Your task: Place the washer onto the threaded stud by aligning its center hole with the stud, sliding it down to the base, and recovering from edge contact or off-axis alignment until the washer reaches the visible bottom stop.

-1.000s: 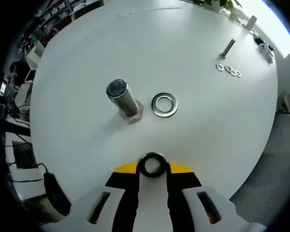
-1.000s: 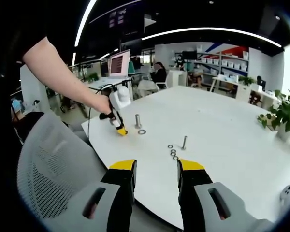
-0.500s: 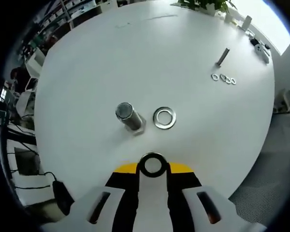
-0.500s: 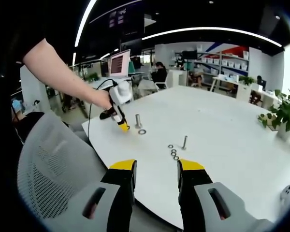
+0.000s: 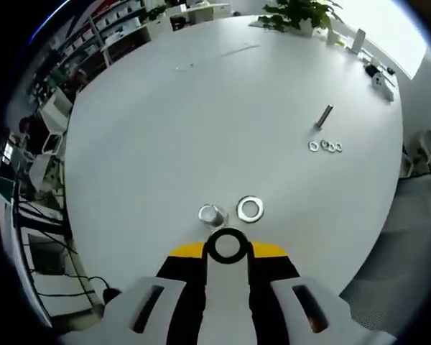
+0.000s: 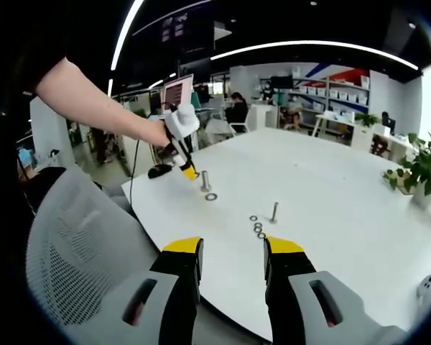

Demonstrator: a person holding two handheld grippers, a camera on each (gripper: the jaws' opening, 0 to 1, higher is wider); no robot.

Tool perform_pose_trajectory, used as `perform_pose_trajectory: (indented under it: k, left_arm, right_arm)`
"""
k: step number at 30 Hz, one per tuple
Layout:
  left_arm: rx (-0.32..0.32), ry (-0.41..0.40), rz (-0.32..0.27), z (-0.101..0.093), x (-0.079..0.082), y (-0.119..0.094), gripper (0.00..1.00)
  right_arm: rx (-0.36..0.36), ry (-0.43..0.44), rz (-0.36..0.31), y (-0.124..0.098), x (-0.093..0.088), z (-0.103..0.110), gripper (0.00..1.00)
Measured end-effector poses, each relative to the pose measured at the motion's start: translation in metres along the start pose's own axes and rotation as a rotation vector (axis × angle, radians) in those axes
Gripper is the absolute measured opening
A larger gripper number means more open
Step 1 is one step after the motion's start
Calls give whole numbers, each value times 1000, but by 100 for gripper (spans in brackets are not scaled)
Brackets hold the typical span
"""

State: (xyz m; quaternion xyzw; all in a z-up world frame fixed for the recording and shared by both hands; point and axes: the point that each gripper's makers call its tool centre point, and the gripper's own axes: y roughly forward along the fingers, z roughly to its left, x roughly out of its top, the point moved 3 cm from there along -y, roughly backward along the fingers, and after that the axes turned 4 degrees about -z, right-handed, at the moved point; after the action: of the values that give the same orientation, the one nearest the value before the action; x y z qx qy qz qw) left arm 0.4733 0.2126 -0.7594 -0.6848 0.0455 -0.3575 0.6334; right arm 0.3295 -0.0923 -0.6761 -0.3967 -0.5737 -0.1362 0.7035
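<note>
The left claw is clamped on a washer, which is held upright between the yellow tips. Over the last second it has been lifted well above the tabletop: in the left gripper view the stud has shrunk from a tall cylinder seen at a slant to a small bright disc seen almost end-on, just beyond the held washer. A second washer lies flat just beside the stud. In the right gripper view the left claw is seen raised beside the top of the stud, held by a person's hand. The move is judged to be the approach from above, with the axis being lined up; the washer is not yet on the stud.

The right claw is held apart and empty, well away from the work.

The stud's base and bottom stop are hidden by the end-on view. Whether the washer's hole is centred over the stud cannot be told. A smaller bolt and three small washers lie farther off; their details are too small to make out.
</note>
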Motion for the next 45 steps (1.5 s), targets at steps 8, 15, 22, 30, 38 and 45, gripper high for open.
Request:
perform_pose_trajectory:
  k: [8, 15, 22, 30, 38, 45]
  left_arm:
    - [7, 18, -16, 3, 15, -1, 19]
    - [16, 6, -3, 12, 20, 5, 19]
    - [9, 12, 25, 14, 19, 11, 19]
    - [-2, 31, 40, 15, 18, 16, 19]
    - [-8, 32, 50, 14, 19, 22, 19]
    - [-14, 20, 59, 17, 22, 25, 19]
  right_arm:
    - [-5, 2, -3, -1, 0, -1, 36]
    - [-7, 3, -3, -1, 0, -1, 36]
    - [-10, 1, -1, -1, 0, -2, 36]
    - [-11, -1, 1, -1, 0, -2, 36]
    - [-11, -2, 5, 0, -1, -2, 36]
    - [-13, -3, 8, 0, -1, -2, 36]
